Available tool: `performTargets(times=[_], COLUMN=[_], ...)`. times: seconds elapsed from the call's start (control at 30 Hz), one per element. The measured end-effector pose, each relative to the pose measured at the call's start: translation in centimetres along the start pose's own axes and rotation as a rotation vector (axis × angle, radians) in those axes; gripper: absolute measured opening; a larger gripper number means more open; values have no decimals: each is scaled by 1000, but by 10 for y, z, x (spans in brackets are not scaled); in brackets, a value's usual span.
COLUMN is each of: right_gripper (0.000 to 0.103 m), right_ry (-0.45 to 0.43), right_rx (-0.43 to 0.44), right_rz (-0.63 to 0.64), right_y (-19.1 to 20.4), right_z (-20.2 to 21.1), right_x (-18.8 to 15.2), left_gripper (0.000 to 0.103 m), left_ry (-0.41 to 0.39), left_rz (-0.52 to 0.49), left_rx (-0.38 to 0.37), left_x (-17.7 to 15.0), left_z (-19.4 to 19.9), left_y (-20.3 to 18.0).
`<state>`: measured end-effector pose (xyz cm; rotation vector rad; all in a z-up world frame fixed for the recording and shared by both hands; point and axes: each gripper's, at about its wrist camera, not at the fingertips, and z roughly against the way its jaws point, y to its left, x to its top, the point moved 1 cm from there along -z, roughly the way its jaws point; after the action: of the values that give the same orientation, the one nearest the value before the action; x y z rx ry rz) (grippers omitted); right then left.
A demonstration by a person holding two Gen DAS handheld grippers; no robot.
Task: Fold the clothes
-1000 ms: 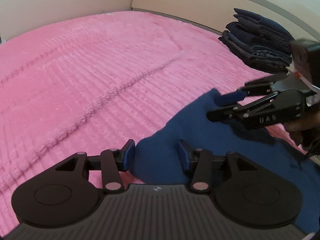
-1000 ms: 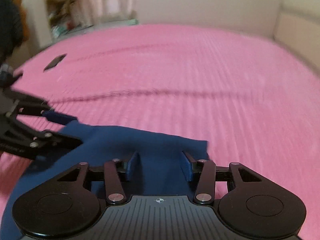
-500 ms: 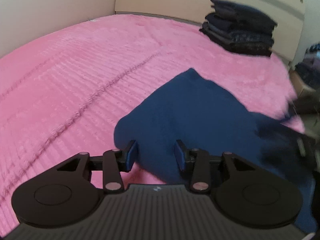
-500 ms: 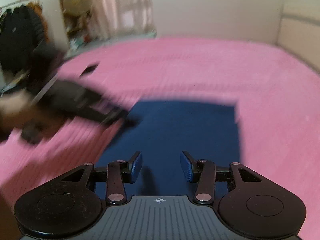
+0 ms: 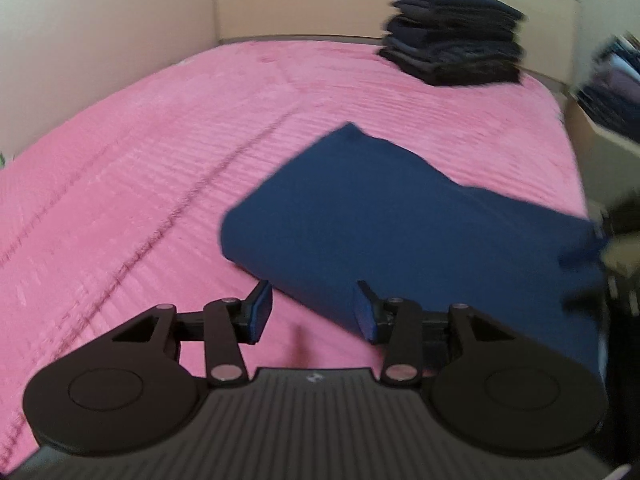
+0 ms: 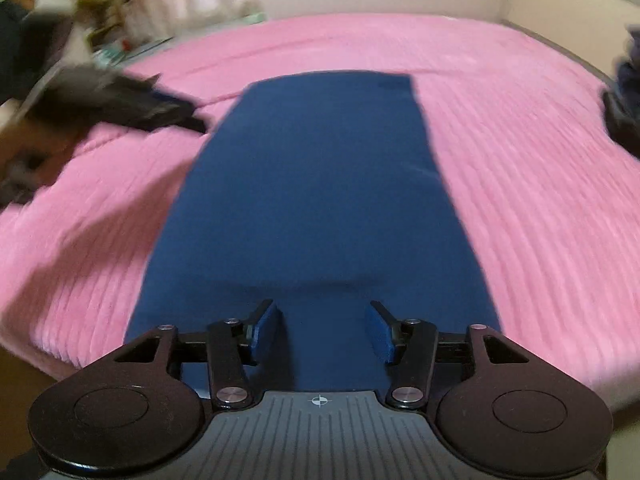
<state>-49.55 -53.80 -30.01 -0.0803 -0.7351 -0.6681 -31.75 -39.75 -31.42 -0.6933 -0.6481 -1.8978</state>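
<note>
Blue garment (image 6: 316, 200): folded to a long strip, flat on the pink bedspread (image 5: 132, 184), one end at its near edge. Left gripper (image 5: 314, 312) and right gripper (image 6: 322, 332): jaws parted and opening, nothing held. Dark folded stack (image 5: 452, 56): bed's far corner by the headboard

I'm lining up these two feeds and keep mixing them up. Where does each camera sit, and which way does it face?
Left wrist: on the left gripper, looking down across the pink bed toward the headboard and dark clothes stack; own fingers show, jaws opening, empty.
Right wrist: on the right gripper, looking along the blue garment; own fingers show, jaws opening, empty.
Shared: blue garment, bed, and each other's blurred gripper.
</note>
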Motion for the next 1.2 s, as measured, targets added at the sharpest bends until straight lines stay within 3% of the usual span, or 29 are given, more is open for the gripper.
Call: performTargets(times=[0.13,0.2,0.33,0.6,0.9,1.1,1.2], right_gripper=[54,66,68,68,69,69,69], right_ry=[-106,-145,-173,-180,-191,-207,-209], right_rx=[-23,-25,-25,50,40,0,-3], right_rz=[-125,-242,-427,-489,-534,-522,-548], right_y=[-16,-32,-57,-59,-58,-64,-70], right_z=[37,52,68,90,93,97,94], right_x=[-16,-28,-45,-64,-71,-71,-73], left_gripper=[52,53,61,63,62,60,41], left_ry=[-9,-28,-88,-81,-165,-199,-193], left_rz=[-150,-212,-397,-1018,-1441,-1529,-1548], left_rx=[21,25,9,181,270,285,263], left_x=[-20,-27,-46,-107,-127,-123,-119], left_z=[29,40,62,53,-1,-21,-28], left_y=[-53,-77,-123,-172,-181,-172,-179])
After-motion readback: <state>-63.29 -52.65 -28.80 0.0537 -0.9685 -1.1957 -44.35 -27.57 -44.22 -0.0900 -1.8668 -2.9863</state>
